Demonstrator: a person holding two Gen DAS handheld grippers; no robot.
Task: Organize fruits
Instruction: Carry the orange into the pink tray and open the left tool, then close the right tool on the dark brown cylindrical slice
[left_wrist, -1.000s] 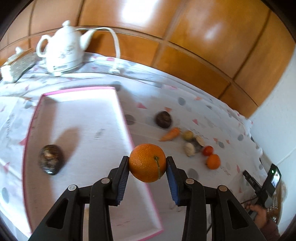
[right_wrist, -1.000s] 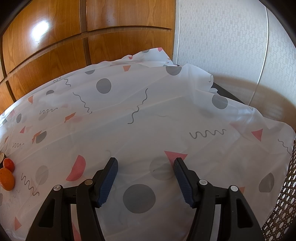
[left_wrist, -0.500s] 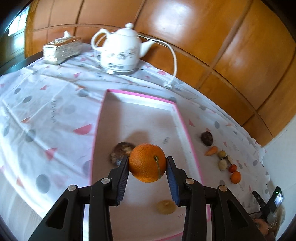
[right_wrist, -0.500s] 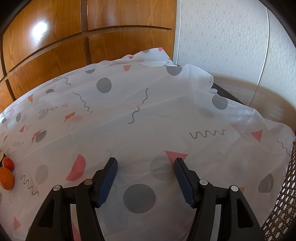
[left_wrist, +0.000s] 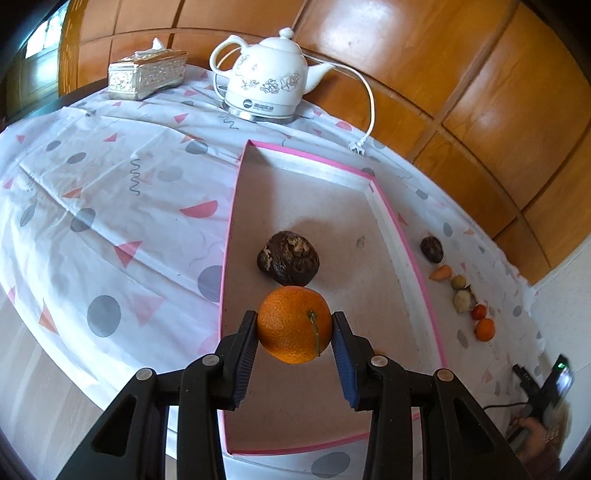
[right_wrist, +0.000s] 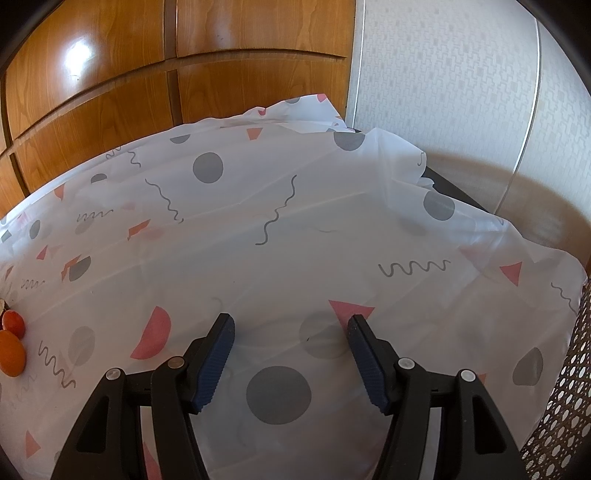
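My left gripper (left_wrist: 294, 326) is shut on an orange (left_wrist: 294, 324) with a green stem, held over the near part of a pink-rimmed tray (left_wrist: 404, 254). A dark brown wrinkled fruit (left_wrist: 288, 258) lies in the tray just beyond the orange. To the right of the tray, on the cloth, lie another dark fruit (left_wrist: 431, 249), a small carrot (left_wrist: 440, 273), two pale pieces, a red fruit (left_wrist: 479, 312) and a small orange one (left_wrist: 485, 329). My right gripper (right_wrist: 290, 328) stands open over bare tablecloth; the red fruit (right_wrist: 14, 322) and the small orange fruit (right_wrist: 11, 352) sit at its far left.
A white kettle (left_wrist: 266, 86) with a cord and a silver tissue box (left_wrist: 147, 74) stand at the back of the table. Wooden panels line the wall behind. A hand with a device (left_wrist: 550, 406) is at the lower right. A woven chair edge (right_wrist: 565, 387) borders the table's right side.
My left gripper has swung left with the orange, from the tray's right rim to over the tray near the dark fruit. The right gripper has stayed put.
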